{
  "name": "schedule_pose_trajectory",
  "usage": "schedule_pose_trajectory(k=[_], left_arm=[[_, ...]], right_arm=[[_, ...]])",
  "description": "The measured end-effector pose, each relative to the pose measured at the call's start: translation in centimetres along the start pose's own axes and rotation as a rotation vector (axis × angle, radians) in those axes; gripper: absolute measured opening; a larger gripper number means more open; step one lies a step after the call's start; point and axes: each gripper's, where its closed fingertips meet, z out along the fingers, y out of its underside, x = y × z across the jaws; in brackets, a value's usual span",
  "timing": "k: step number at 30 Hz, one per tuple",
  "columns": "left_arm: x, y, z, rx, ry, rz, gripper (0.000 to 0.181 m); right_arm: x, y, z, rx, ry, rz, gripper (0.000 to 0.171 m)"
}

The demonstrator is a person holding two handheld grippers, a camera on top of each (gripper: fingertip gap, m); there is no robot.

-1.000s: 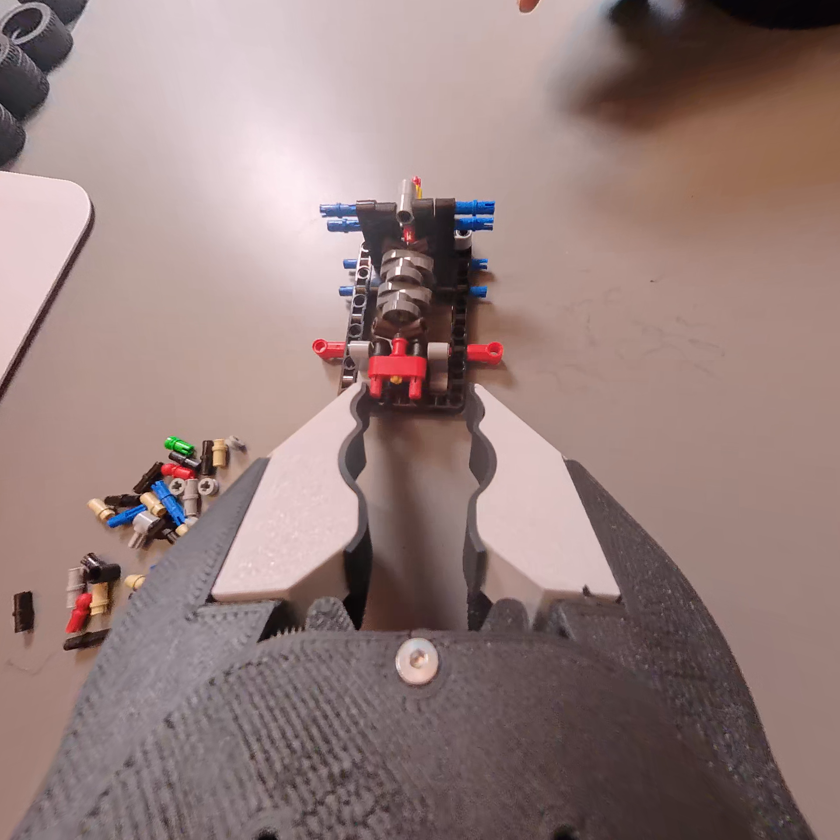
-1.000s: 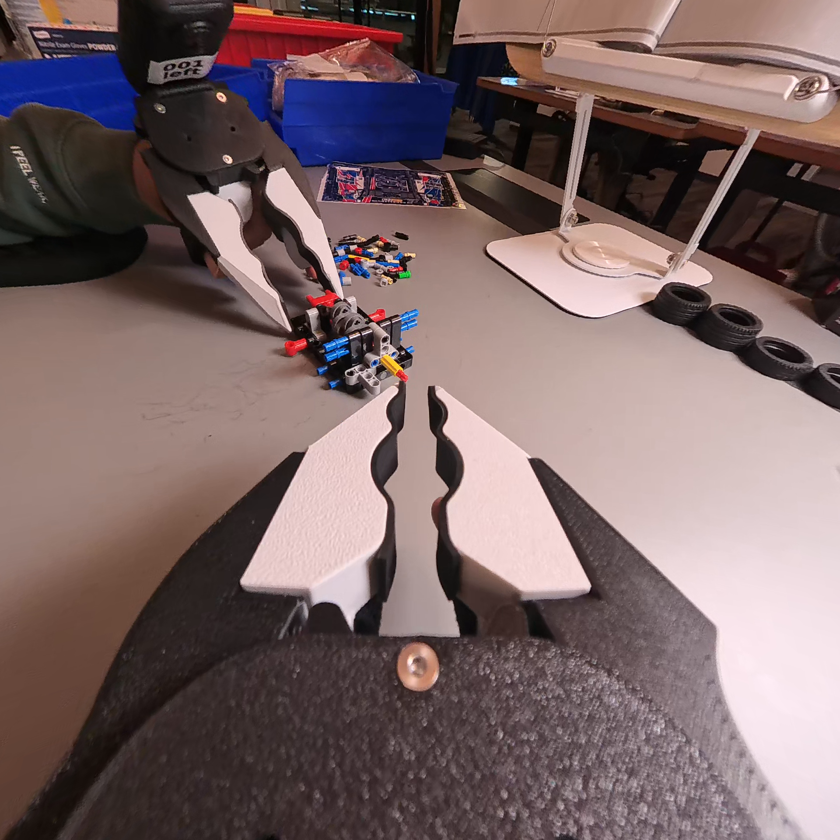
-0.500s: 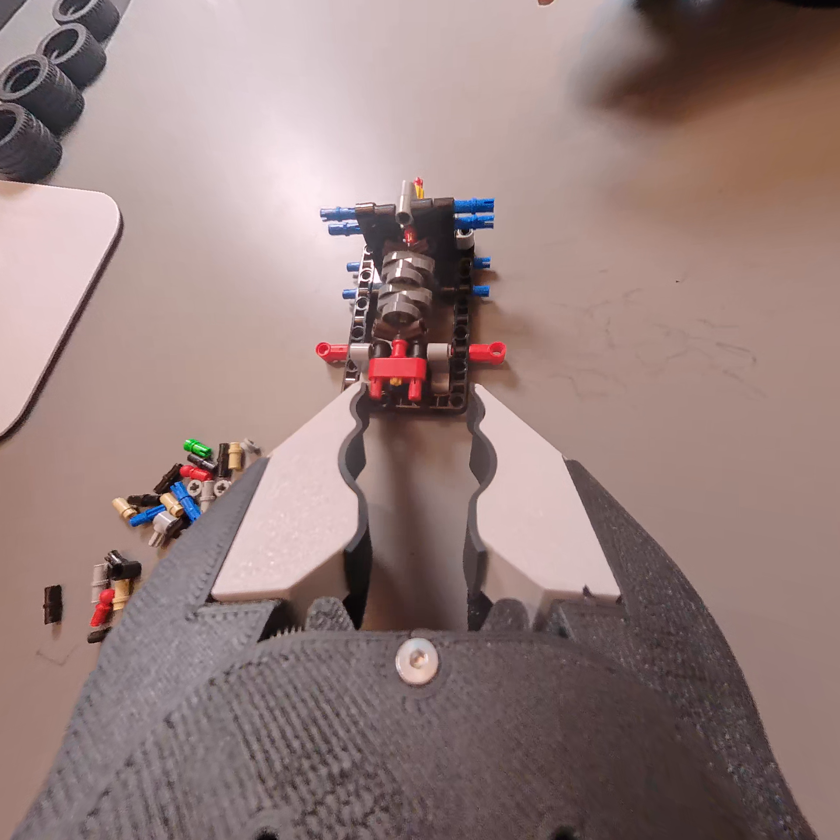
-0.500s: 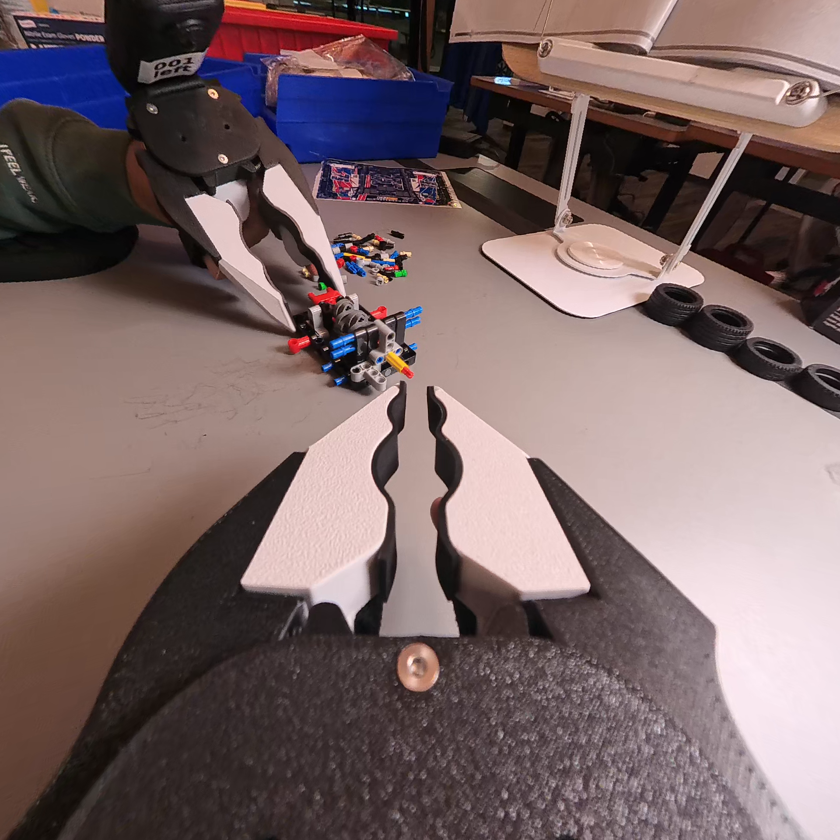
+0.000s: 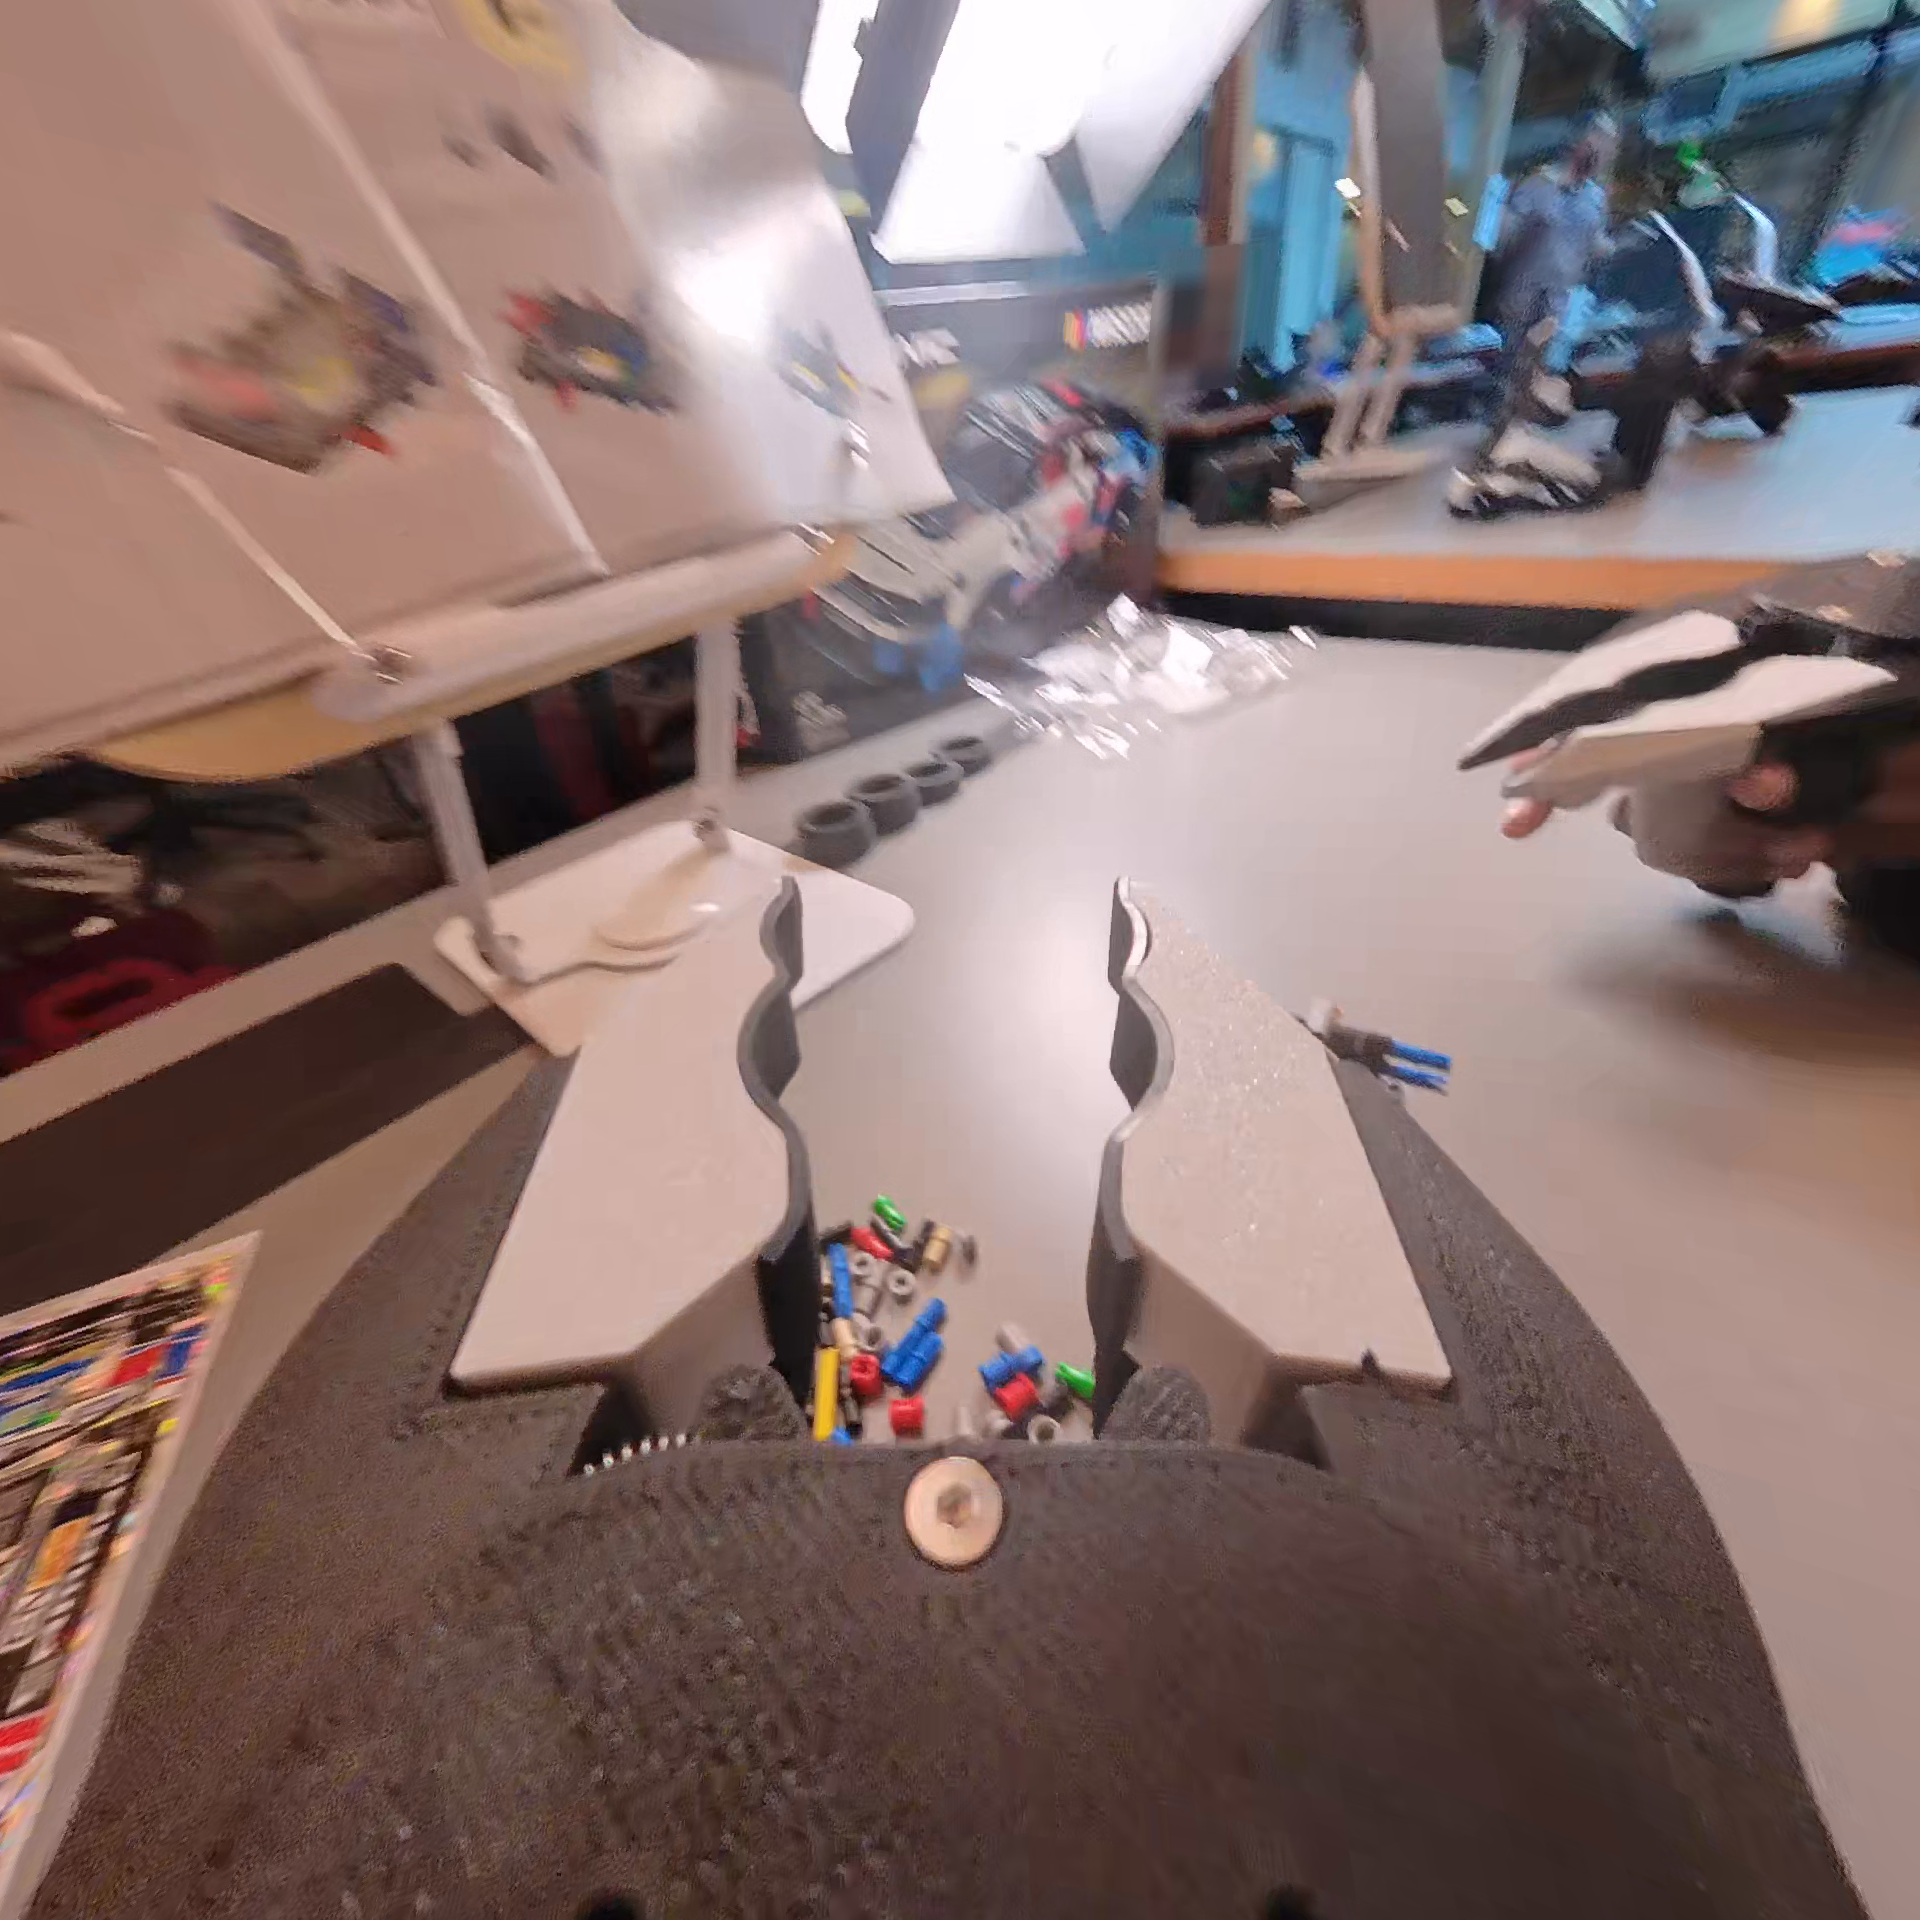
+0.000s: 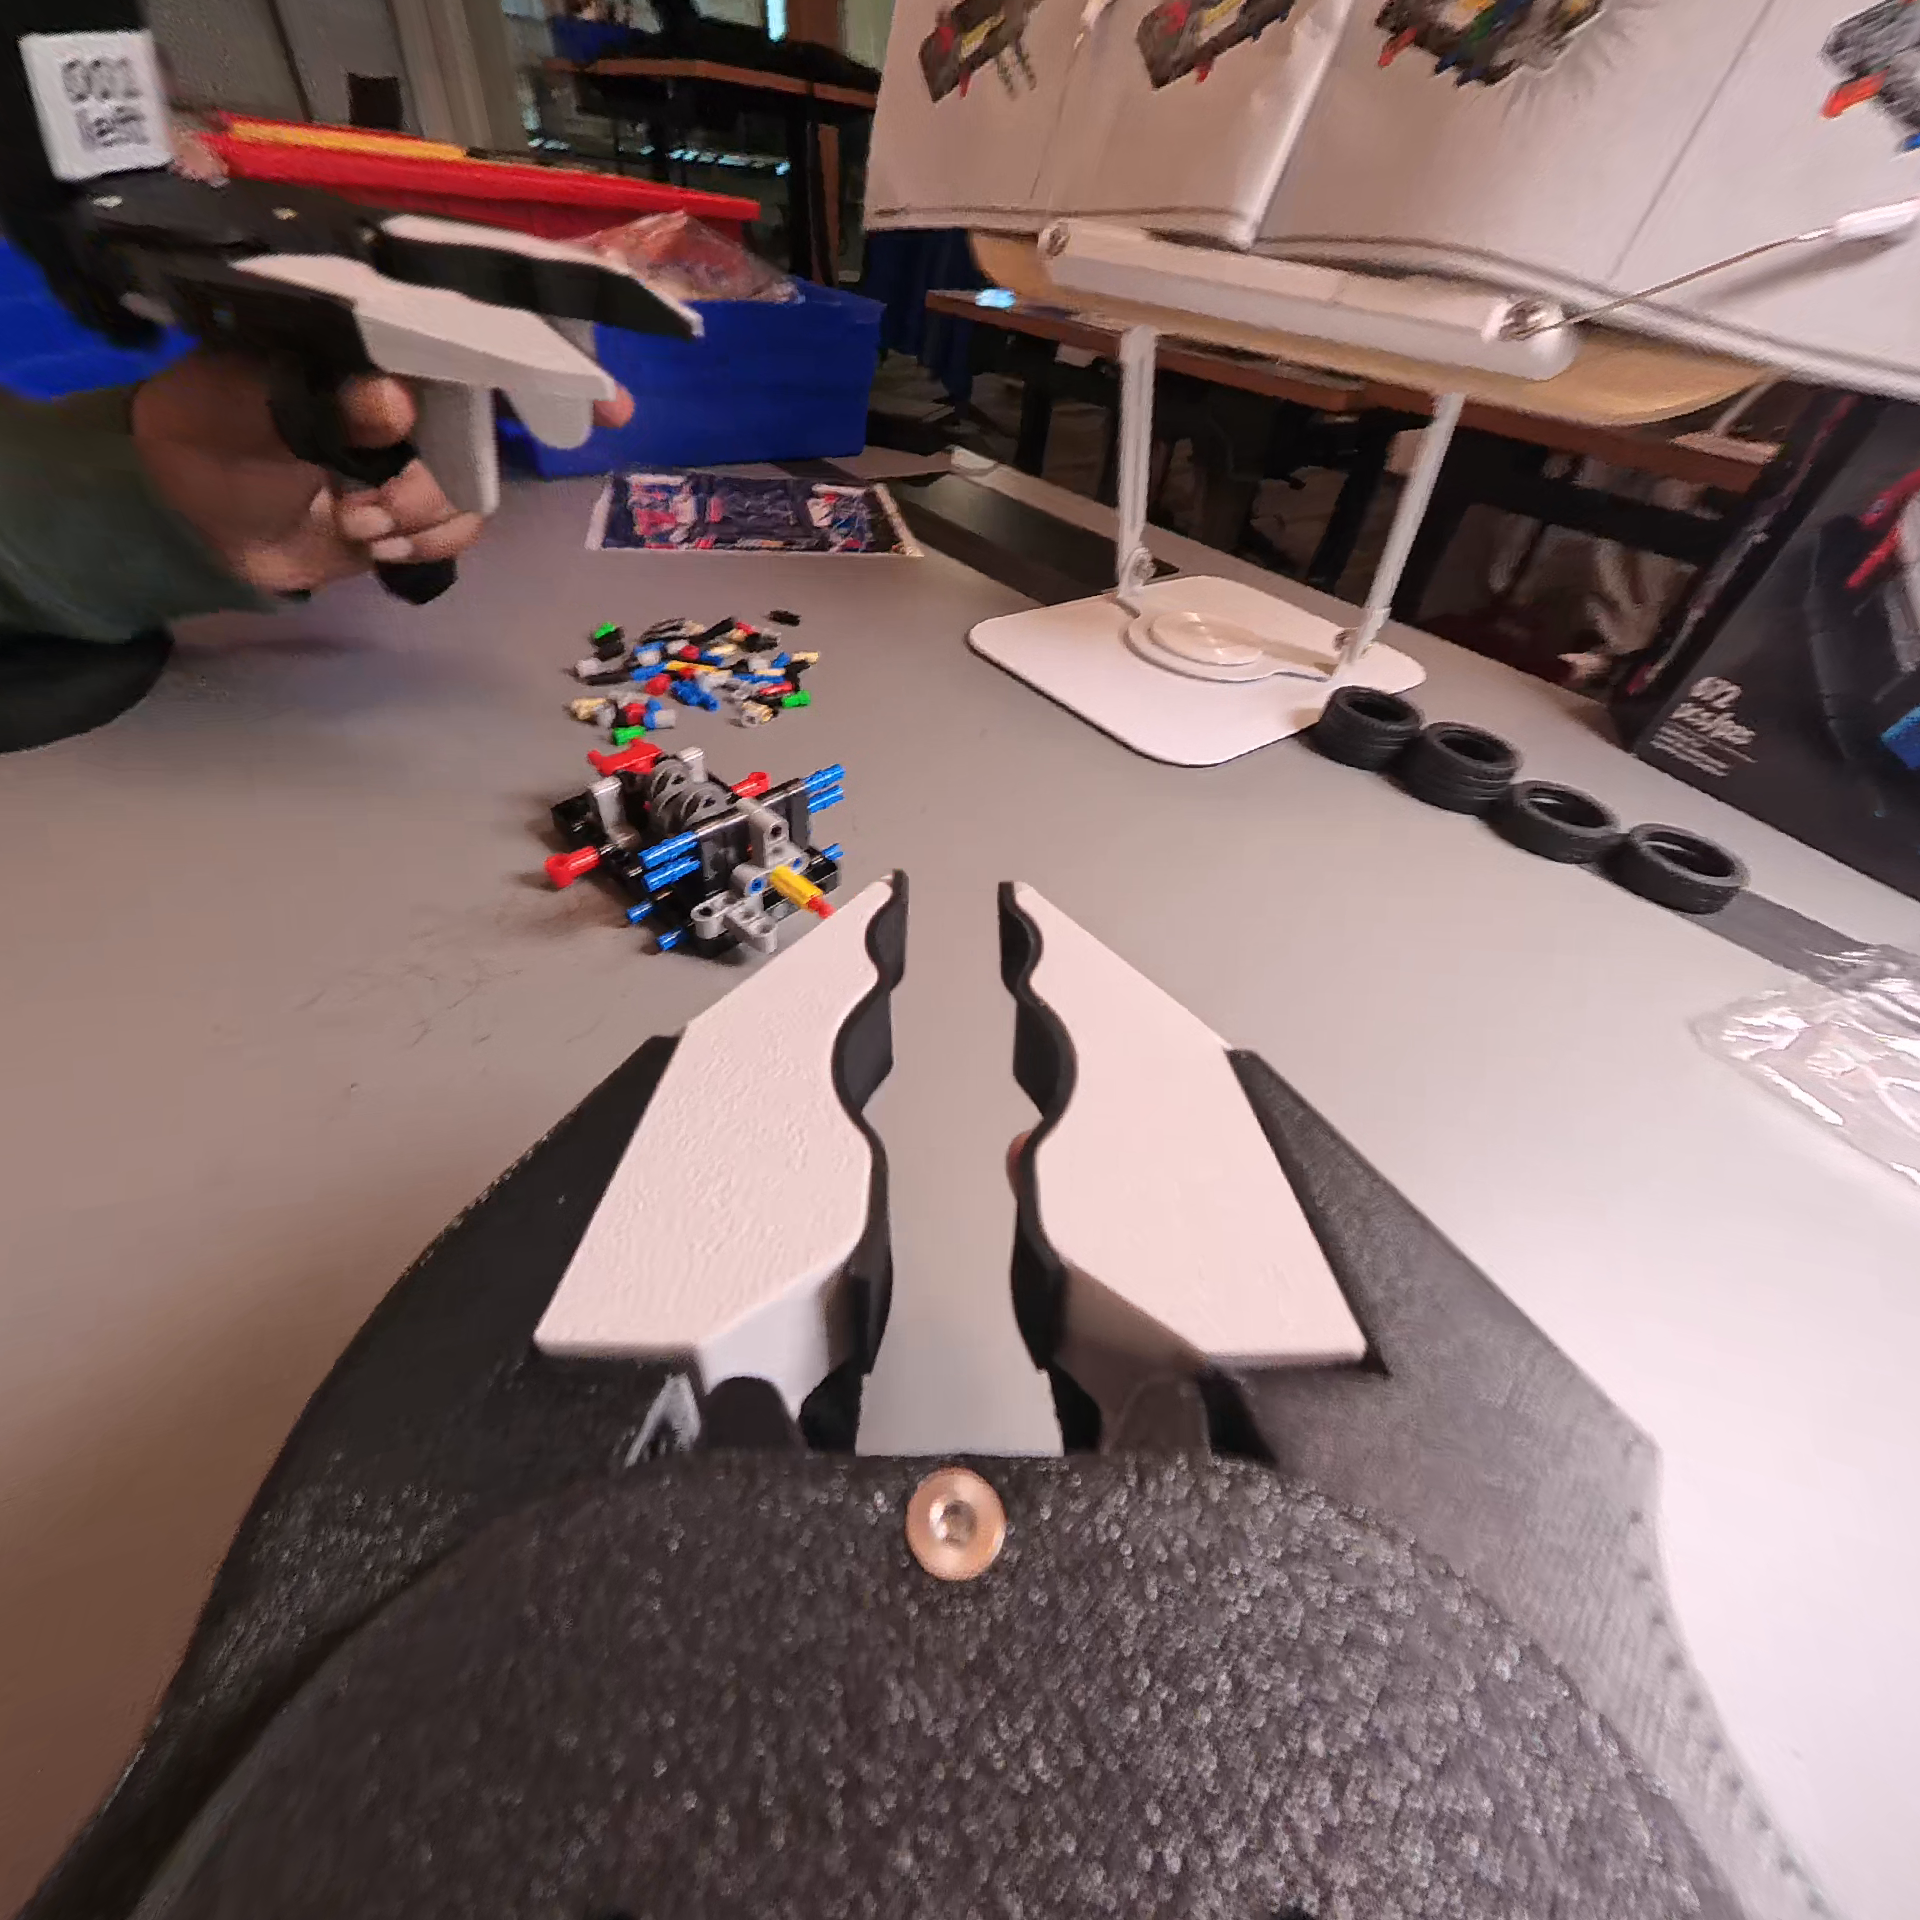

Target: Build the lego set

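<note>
The partly built lego chassis, black with blue and red pins, lies on the grey table just ahead and left of my right gripper. That gripper is empty, with its fingers a narrow gap apart. A pile of small loose lego pieces lies behind the chassis. My left gripper is wide open, empty and raised level over that pile. It shows in the right wrist view, held high in a hand. Only a blue-pinned corner of the chassis shows past its right finger. The right gripper is at far right.
A white book stand holds the open instruction pages on the right, beside several black tyres. The set's box and a clear plastic bag lie farther right. A printed sheet and blue bins are behind the pile. Some 20 centimetres of space lies between my two pairs of fingers.
My left gripper has lifted away from the chassis end and swung up and left, now level over the loose pieces and facing the book stand. The right gripper's finger gap is unchanged.
</note>
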Motion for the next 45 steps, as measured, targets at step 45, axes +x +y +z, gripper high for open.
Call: schedule_pose_trajectory(k=[45], left_arm=[[-1.0, 1.4, 0.2, -0.051, -0.13, 0.071, 0.053]], right_arm=[[5.3, -1.6, -2.5, 0.109, 0.296, 0.017, 0.018]])
